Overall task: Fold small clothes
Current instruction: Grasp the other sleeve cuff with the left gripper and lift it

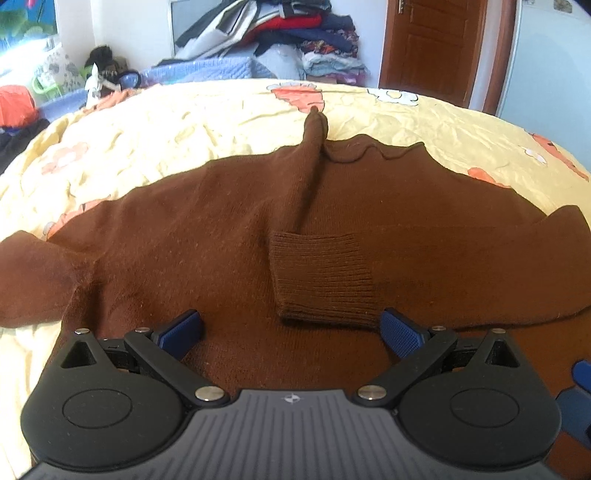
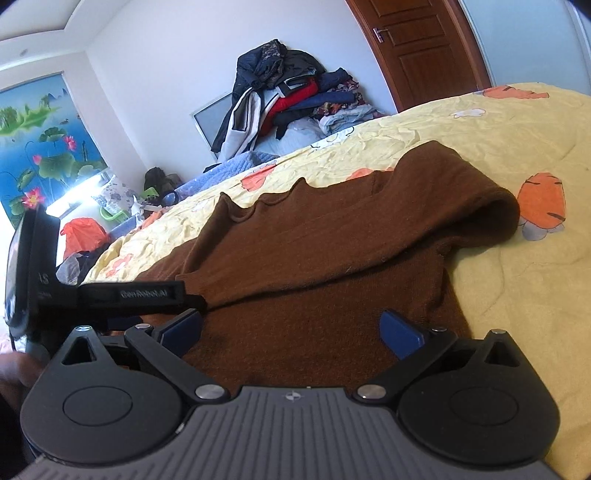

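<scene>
A brown knit sweater (image 1: pixel 207 229) lies spread on the yellow flowered bedspread (image 1: pixel 184 125). Both sleeves are folded in over its body; one ribbed cuff (image 1: pixel 321 280) rests in the middle. My left gripper (image 1: pixel 291 328) hovers open just above the near part of the sweater, nothing between its blue pads, the cuff lying just ahead between them. In the right wrist view the sweater (image 2: pixel 314 258) shows its folded right sleeve (image 2: pixel 461 199). My right gripper (image 2: pixel 291 328) stands wide open over the sweater's near right part, holding nothing. The left gripper's body (image 2: pixel 92 291) shows at the left.
A heap of clothes (image 1: pixel 295 33) is piled against the far wall beyond the bed, beside a brown door (image 1: pixel 436 44). Bags and small items (image 1: pixel 55 85) sit at the far left. Bare bedspread (image 2: pixel 517 295) lies to the right of the sweater.
</scene>
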